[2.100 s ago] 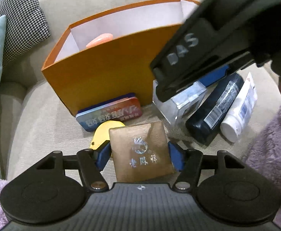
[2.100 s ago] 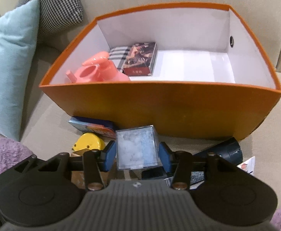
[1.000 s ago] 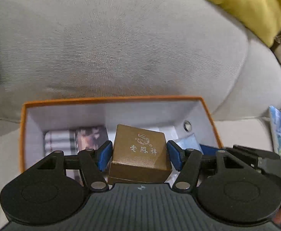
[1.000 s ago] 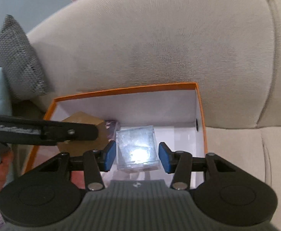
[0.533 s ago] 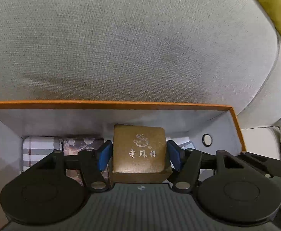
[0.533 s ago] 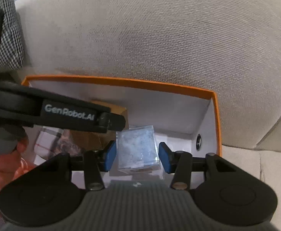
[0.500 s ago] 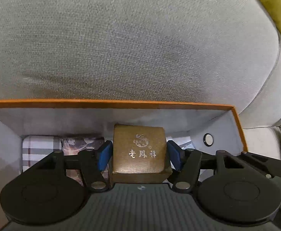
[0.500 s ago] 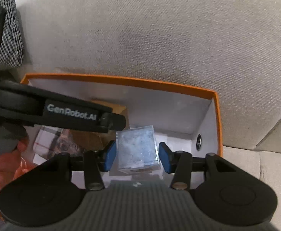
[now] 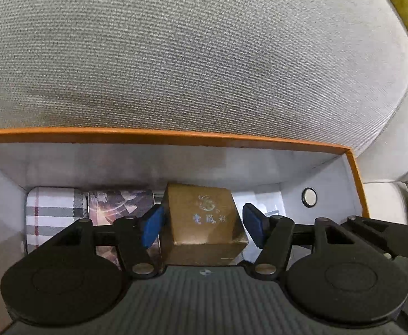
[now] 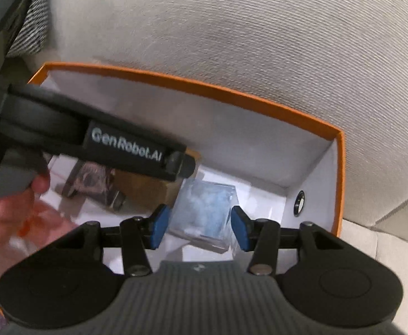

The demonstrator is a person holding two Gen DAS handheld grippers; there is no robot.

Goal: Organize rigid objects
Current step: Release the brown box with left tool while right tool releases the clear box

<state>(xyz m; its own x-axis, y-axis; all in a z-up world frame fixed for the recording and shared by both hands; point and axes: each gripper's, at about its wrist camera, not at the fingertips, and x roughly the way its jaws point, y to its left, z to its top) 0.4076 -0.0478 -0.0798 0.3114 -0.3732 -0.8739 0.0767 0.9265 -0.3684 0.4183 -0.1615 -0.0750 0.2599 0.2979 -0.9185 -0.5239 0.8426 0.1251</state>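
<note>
Both your grippers are down in the orange box (image 9: 354, 173). Left gripper (image 9: 202, 223) opening, pads off the gold box (image 9: 204, 217); right gripper (image 10: 198, 227) opening around the clear cube (image 10: 204, 209) beside it. Lift crooked and a pad may tip either.

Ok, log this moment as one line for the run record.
left gripper: opening, gold box between pads | right gripper: opening, clear cube between pads | both inside orange box

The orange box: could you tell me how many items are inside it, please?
4: plaid case far left, picture box beside it, gold box, clear cube. The grippers may hide more.
</note>
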